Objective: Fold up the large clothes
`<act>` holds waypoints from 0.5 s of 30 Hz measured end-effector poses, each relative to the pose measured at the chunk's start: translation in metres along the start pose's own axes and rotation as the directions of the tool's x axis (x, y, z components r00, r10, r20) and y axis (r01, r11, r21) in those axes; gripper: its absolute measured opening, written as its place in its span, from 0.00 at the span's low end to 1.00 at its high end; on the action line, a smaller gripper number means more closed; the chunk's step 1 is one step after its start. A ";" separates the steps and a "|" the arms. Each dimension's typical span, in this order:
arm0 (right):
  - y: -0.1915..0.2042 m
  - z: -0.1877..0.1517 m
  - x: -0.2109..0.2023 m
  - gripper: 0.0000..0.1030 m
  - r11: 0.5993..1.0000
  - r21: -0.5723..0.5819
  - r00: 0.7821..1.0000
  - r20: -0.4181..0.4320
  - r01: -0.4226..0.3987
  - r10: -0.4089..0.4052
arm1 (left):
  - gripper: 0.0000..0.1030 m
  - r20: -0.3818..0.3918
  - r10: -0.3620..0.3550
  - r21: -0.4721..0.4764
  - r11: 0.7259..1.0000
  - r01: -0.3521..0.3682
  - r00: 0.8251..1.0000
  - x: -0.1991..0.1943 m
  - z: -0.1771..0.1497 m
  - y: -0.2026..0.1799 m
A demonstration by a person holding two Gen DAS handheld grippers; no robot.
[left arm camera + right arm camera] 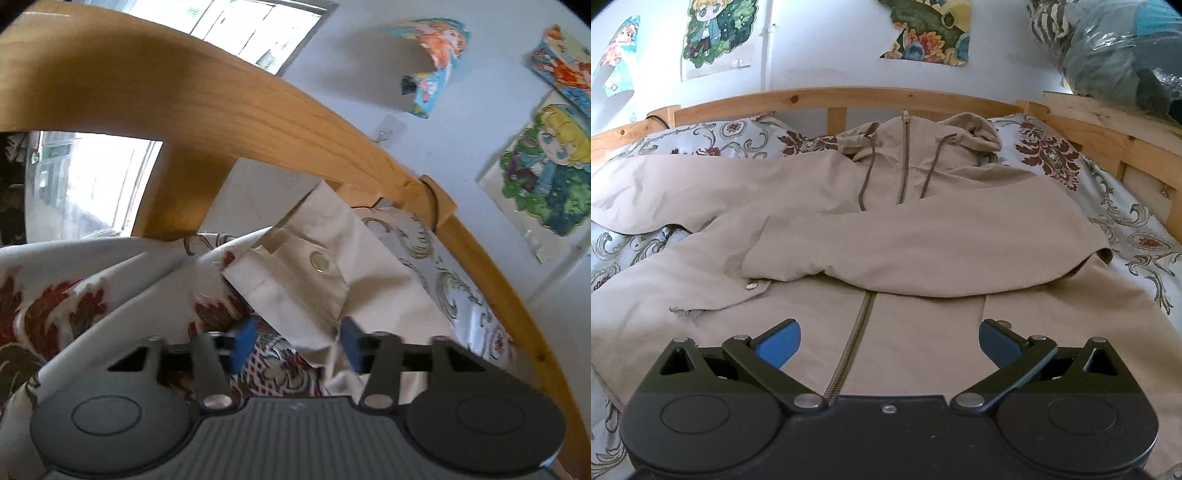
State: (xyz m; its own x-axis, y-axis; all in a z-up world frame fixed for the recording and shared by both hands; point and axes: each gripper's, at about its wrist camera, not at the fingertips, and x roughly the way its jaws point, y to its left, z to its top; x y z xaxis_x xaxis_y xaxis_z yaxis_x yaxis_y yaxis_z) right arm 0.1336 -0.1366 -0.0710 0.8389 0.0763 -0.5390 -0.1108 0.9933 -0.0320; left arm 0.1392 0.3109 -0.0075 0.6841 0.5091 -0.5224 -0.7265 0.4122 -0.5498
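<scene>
A beige hooded jacket lies front-up on the bed, zipper down the middle, one sleeve folded across its chest. My right gripper hovers over the lower zipper, jaws wide open and empty. In the left wrist view, the other sleeve's cuff, with a metal snap, sticks up between the blue pads. My left gripper has its jaws partly apart around the cuff's lower edge; whether the pads pinch the cloth is not clear.
A floral bedspread covers the bed. A wooden bed rail runs along the wall and close above the left gripper. Cartoon posters hang on the wall. Bagged bundles sit at the right.
</scene>
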 end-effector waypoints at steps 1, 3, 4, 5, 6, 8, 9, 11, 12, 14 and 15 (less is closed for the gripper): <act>0.000 0.000 0.000 0.99 1.000 -0.002 1.000 0.000 0.000 0.000 | 0.27 0.000 0.008 -0.001 1.000 -0.008 1.000 0.001 0.000 -0.002; 0.002 0.000 0.001 0.99 1.000 -0.007 1.000 0.000 -0.002 0.002 | 0.10 0.017 0.015 -0.007 1.000 -0.015 1.000 0.002 -0.001 -0.010; 0.003 -0.001 0.001 0.99 1.000 -0.009 1.000 -0.001 -0.001 0.001 | 0.04 0.038 0.024 0.008 1.000 -0.024 0.999 -0.001 -0.003 -0.015; 0.002 -0.001 0.001 0.99 1.000 -0.011 1.000 -0.002 -0.001 0.001 | 0.03 0.061 0.026 0.040 0.999 -0.029 0.998 -0.005 -0.006 -0.022; 0.002 -0.001 0.001 0.99 1.000 -0.011 1.000 -0.001 0.000 0.000 | 0.02 0.096 0.026 0.103 0.994 -0.036 0.995 -0.011 -0.008 -0.034; 0.001 0.000 0.001 0.99 1.000 -0.006 1.000 0.003 0.001 -0.001 | 0.02 0.164 -0.027 0.239 0.971 -0.013 0.986 -0.027 -0.015 -0.058; 0.000 0.000 0.001 0.99 1.000 0.000 1.000 0.007 0.002 -0.002 | 0.02 0.193 -0.072 0.308 0.951 0.009 0.979 -0.036 -0.019 -0.072; -0.002 0.002 0.000 0.99 1.000 0.011 1.000 0.017 0.006 -0.006 | 0.02 0.237 -0.181 0.441 0.895 0.060 0.954 -0.055 -0.027 -0.100; -0.003 0.003 -0.001 0.99 1.000 0.015 1.000 0.022 0.007 -0.007 | 0.02 0.241 -0.264 0.524 0.845 0.103 0.934 -0.067 -0.034 -0.119; -0.004 0.003 -0.003 0.99 1.000 0.019 1.000 0.030 0.008 -0.008 | 0.02 0.221 -0.387 0.637 0.753 0.168 0.895 -0.085 -0.046 -0.150; -0.005 0.004 -0.004 0.99 1.000 0.019 0.999 0.036 0.010 -0.011 | 0.02 0.193 -0.452 0.684 0.698 0.211 0.871 -0.095 -0.054 -0.165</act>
State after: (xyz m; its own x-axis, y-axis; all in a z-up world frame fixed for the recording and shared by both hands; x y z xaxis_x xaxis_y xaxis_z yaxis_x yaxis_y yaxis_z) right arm 0.1329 -0.1413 -0.0654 0.8586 0.0688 -0.5080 -0.0922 0.9955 -0.0211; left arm 0.1977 0.1541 0.0974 0.9119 0.4026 -0.0805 -0.4070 0.9122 -0.0485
